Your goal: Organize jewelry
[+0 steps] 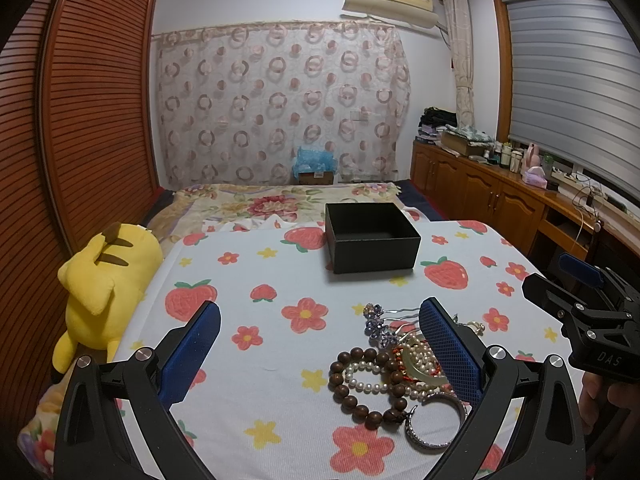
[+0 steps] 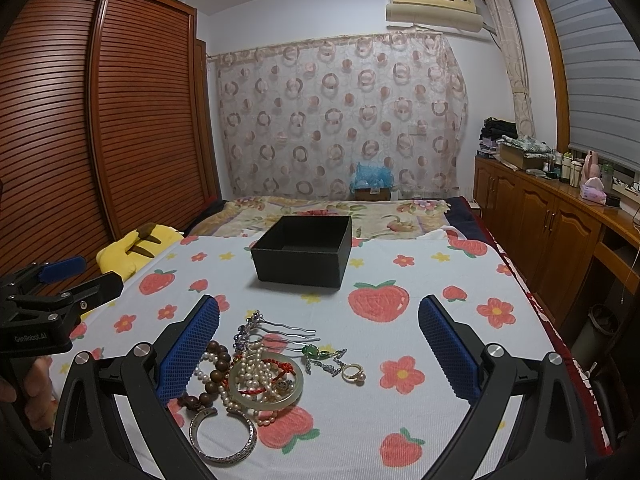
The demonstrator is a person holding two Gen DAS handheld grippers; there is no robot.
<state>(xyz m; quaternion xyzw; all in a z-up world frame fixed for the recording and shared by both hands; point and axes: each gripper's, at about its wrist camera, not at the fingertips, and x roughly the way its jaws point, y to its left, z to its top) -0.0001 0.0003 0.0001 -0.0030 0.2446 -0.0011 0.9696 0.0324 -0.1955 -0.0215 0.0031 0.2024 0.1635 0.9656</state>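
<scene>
A pile of jewelry lies on the strawberry-print cloth (image 1: 248, 392): a brown bead bracelet (image 1: 360, 384), pearl strands (image 2: 256, 372), a pale jade bangle (image 2: 266, 400), a silver bangle (image 2: 222, 438), a hairpin (image 2: 280, 330), a green pendant (image 2: 314, 352) and a gold ring (image 2: 352, 374). An open, empty black box (image 1: 372, 238) stands farther back, also in the right wrist view (image 2: 304, 252). My left gripper (image 1: 320, 344) is open, its right finger over the pile. My right gripper (image 2: 320, 344) is open, the pile by its left finger. Both hold nothing.
A yellow plush toy (image 1: 104, 292) lies at the cloth's left edge by the slatted wardrobe (image 1: 80, 120). A floral bedspread (image 1: 272, 200) lies behind the box. Wooden cabinets (image 2: 552, 216) with bottles run along the right wall.
</scene>
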